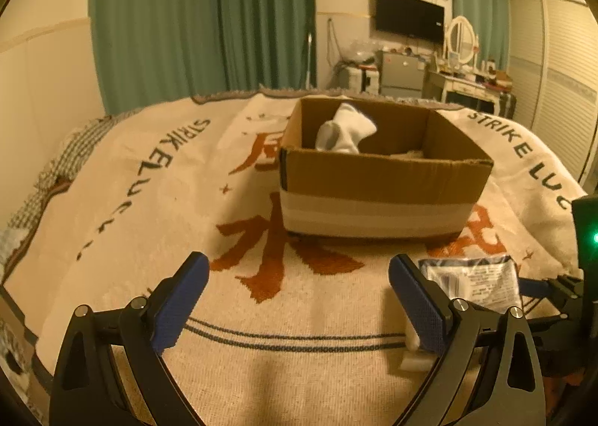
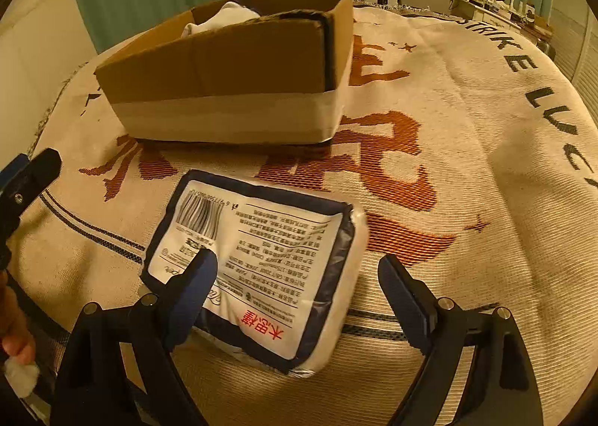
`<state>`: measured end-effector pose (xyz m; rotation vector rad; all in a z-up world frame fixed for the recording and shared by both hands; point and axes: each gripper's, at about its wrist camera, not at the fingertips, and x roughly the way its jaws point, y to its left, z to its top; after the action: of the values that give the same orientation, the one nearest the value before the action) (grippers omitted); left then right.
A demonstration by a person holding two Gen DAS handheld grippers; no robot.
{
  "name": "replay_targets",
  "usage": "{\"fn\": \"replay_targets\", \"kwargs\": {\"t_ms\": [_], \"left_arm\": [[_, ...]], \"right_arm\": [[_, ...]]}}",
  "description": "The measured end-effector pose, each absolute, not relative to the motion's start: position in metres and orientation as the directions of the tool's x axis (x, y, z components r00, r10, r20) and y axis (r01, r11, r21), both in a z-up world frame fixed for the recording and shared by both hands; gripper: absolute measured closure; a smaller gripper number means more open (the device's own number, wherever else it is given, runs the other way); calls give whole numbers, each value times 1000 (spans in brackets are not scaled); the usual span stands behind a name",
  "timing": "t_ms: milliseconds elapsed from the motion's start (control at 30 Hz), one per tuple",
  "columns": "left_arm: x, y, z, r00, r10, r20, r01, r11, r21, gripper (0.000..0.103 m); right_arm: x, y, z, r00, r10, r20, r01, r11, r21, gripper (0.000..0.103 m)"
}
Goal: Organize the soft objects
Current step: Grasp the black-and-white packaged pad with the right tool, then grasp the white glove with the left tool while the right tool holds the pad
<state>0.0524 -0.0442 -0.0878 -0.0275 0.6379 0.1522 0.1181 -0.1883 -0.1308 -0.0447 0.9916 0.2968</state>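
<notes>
A soft tissue pack (image 2: 258, 265) with a navy border and white label lies flat on the bed blanket; it also shows in the left wrist view (image 1: 474, 282). My right gripper (image 2: 295, 269) is open, hovering low over the pack, its left finger (image 2: 194, 287) above the pack's label and its right finger off the pack's right edge. An open cardboard box (image 1: 385, 179) stands beyond, with a white sock (image 1: 345, 130) inside; the box also shows in the right wrist view (image 2: 231, 85). My left gripper (image 1: 297, 285) is open and empty over the blanket, left of the pack.
The cream blanket (image 1: 149, 201) with orange characters and dark lettering covers the bed. Green curtains (image 1: 202, 14) hang behind. A dresser with a mirror (image 1: 463, 63) and a TV stand at the back right. The left gripper's finger (image 2: 30, 171) shows at the right wrist view's left edge.
</notes>
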Motion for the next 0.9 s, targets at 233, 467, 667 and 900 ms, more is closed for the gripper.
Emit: {"fn": "replay_targets", "kwargs": {"t_ms": [233,467,667,900], "left_arm": [[37,-47,-81,800,134,-585,-136,990,41,4],[25,-54,-76,804,109,-585,-115,993,28,4],[22,-78,-87,785,32,-619,-37,999,5,5],[29,-118,-114,728,-72,-682,102,995,4,6]], "right_arm": [[105,-178,-122,553,222,-803,-279,958,72,41],[83,-199,-90,608,287,-741,-232,956,180,66],[71,-221,-58,687,312,-656,-211,950,230,68],[75,-262,-44,734,230,-639,-133,971,197,68]]}}
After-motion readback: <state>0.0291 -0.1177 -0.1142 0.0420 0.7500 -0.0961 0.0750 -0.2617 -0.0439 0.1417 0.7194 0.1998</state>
